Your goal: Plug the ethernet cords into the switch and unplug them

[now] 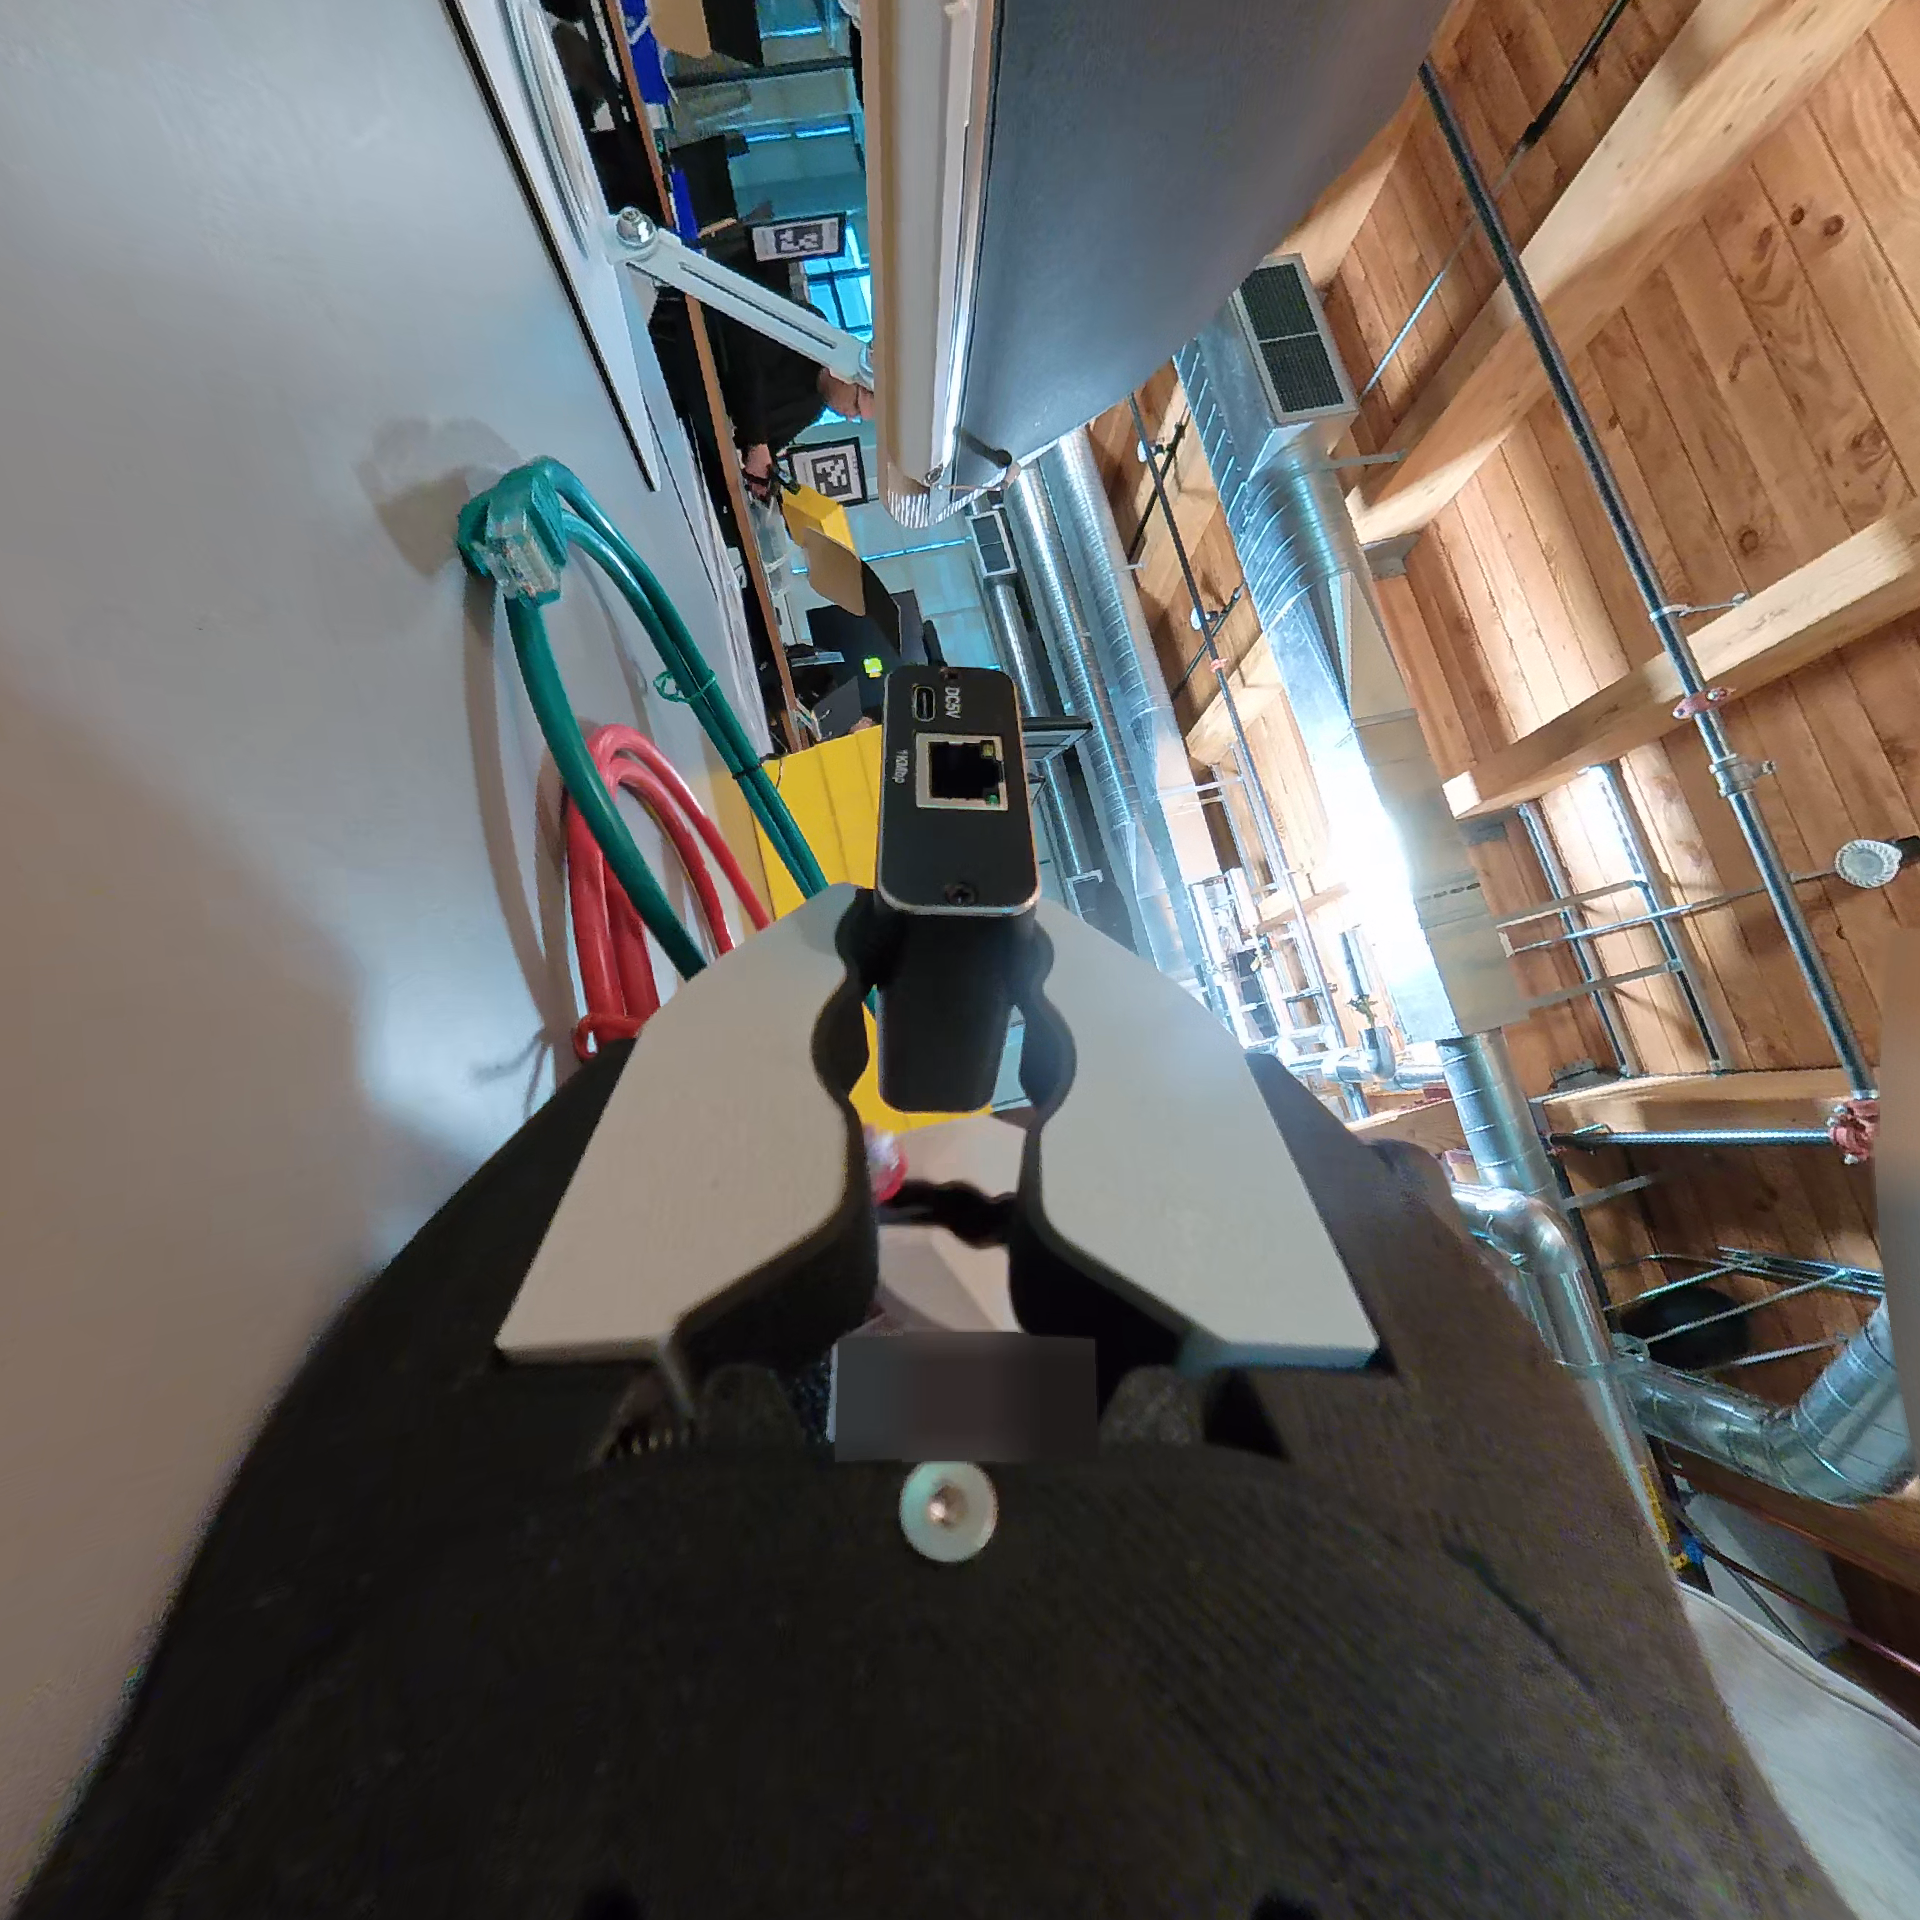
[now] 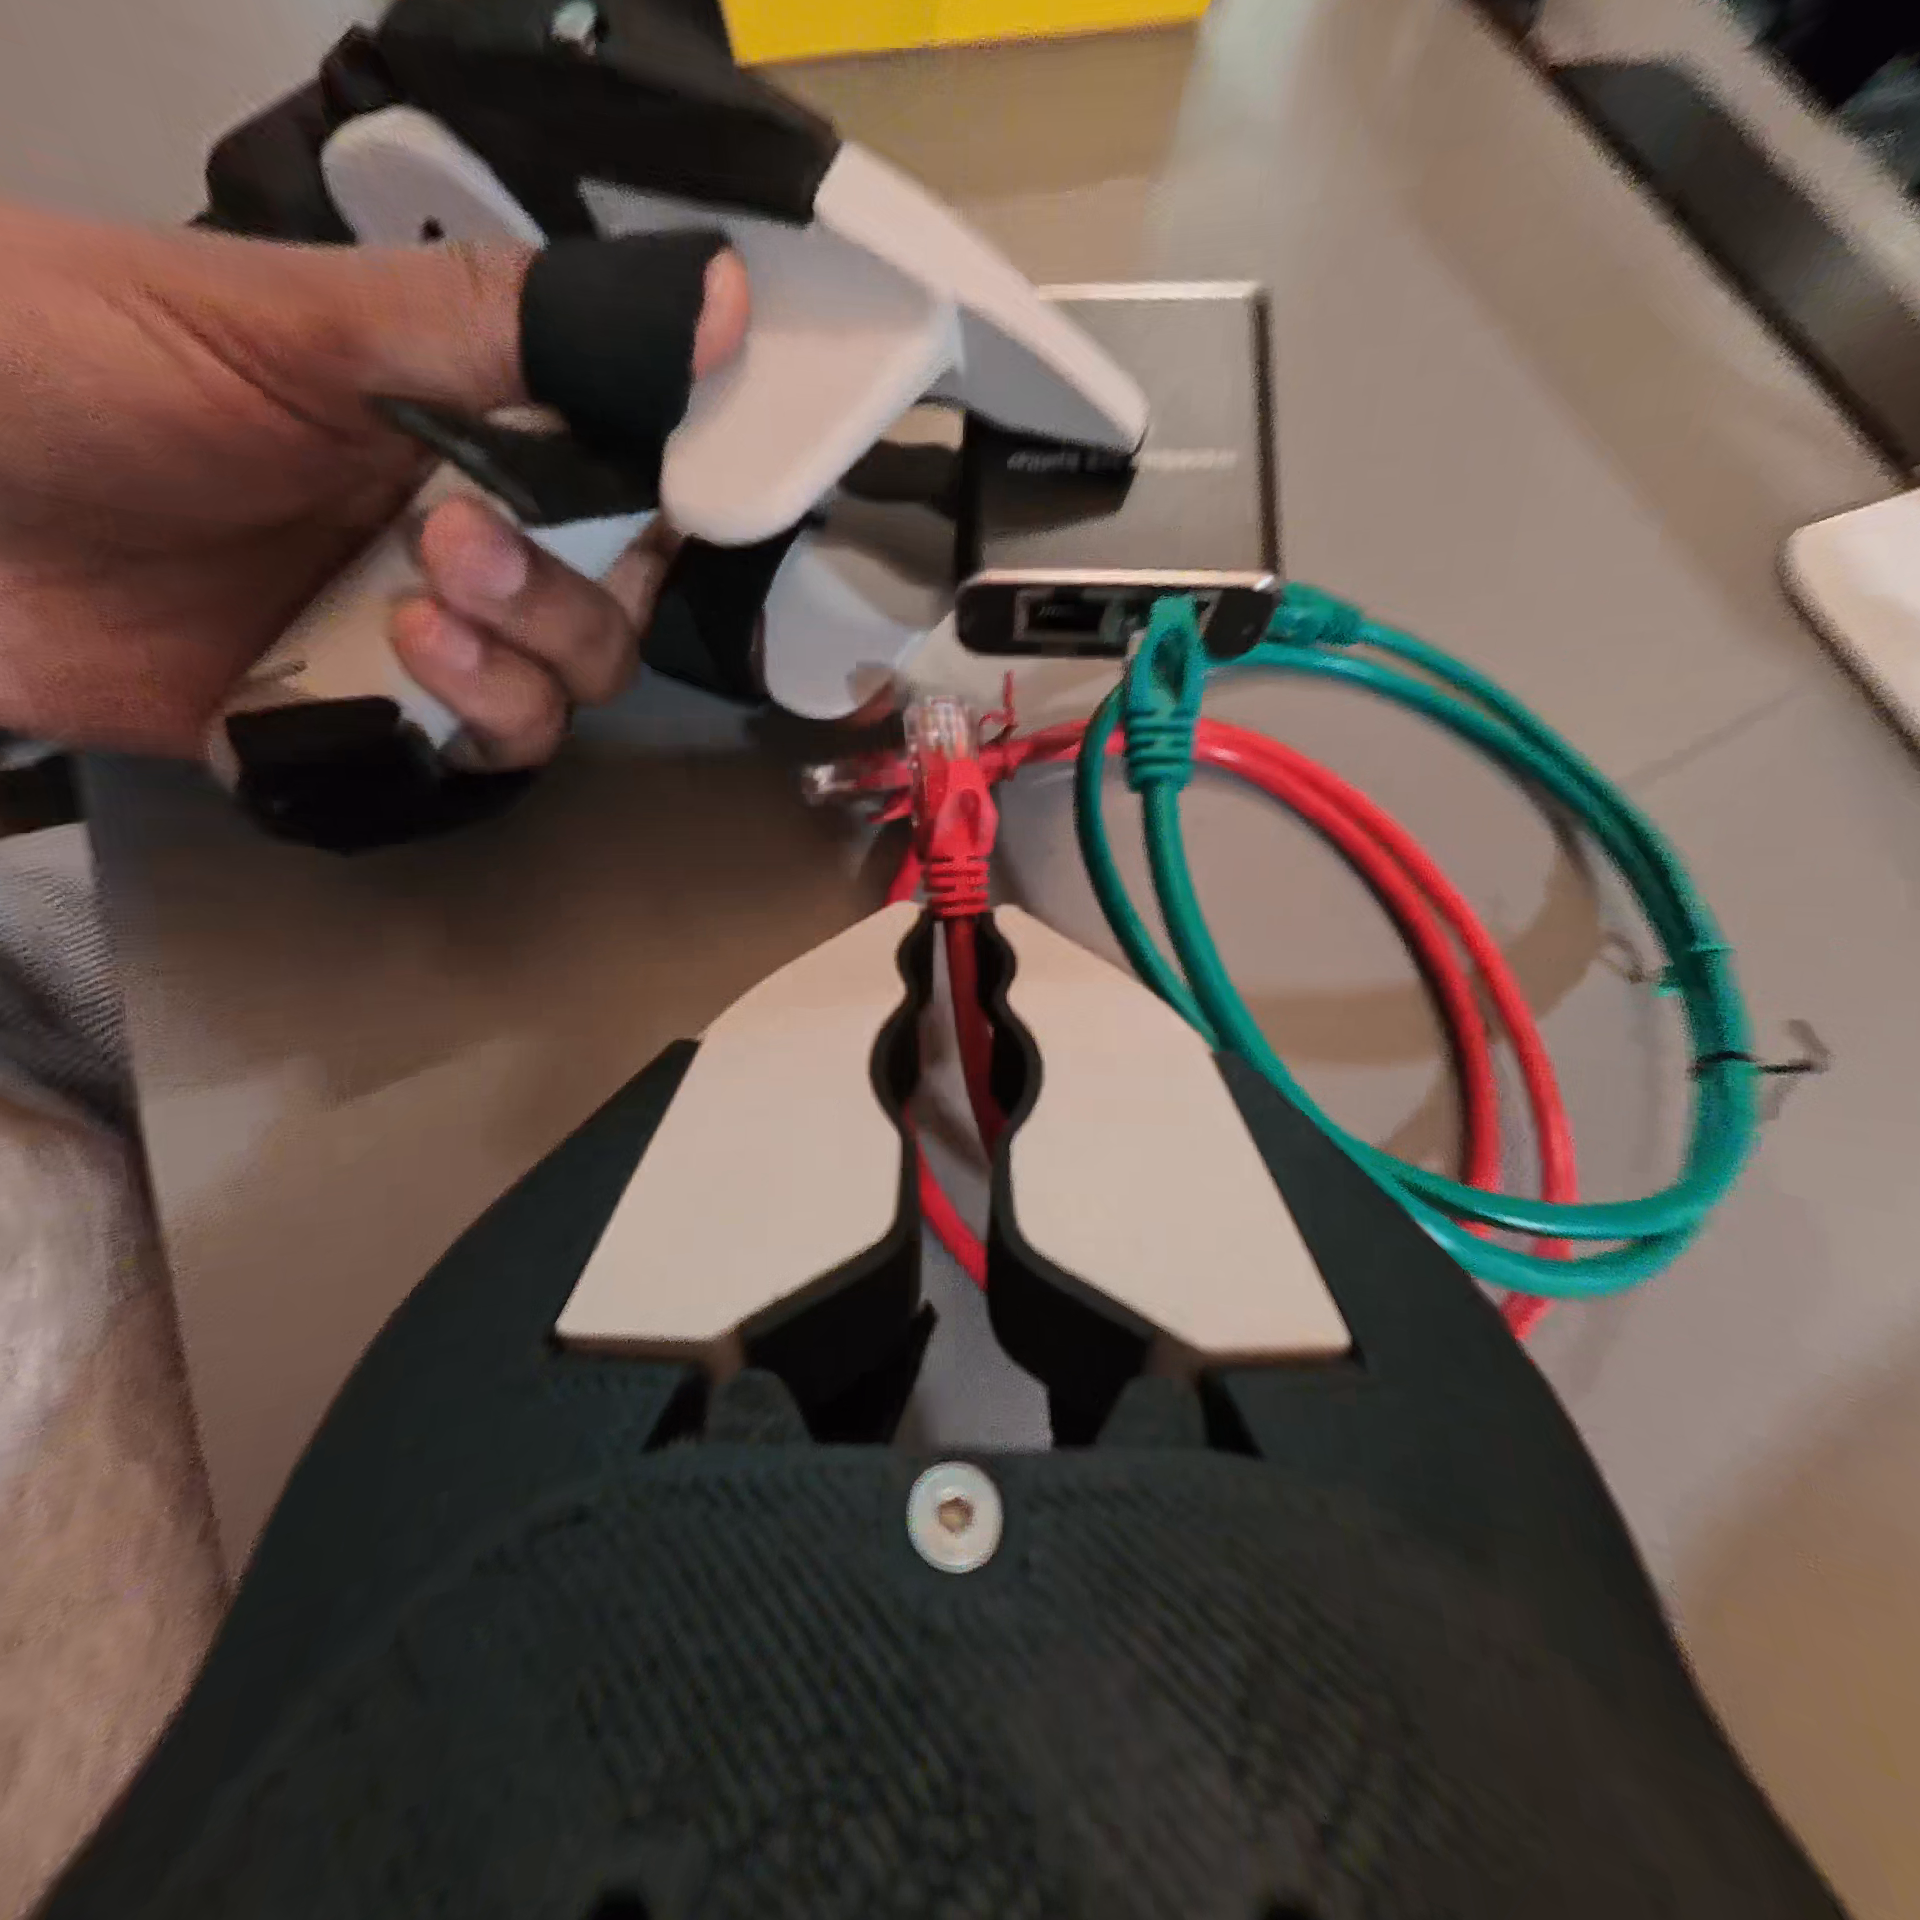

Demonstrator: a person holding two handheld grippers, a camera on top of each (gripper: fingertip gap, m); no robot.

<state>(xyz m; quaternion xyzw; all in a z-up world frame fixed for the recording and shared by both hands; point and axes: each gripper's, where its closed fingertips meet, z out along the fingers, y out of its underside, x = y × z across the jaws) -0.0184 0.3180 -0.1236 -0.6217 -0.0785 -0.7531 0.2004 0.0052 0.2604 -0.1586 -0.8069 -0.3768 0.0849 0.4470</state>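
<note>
The right gripper (image 2: 951, 920) has its fingers closed on the red cord (image 2: 964, 1029) just behind the boot, plug (image 2: 940, 732) pointing forward: a light, limp cable, best held close to its stiff plug. Beyond, the left gripper (image 1: 951, 935) clamps the switch (image 1: 956, 790), a small rigid metal box, likely slippery, lifted off the worktop (image 2: 1455, 364). A green cord (image 2: 1164, 686) looks plugged in already.
</note>
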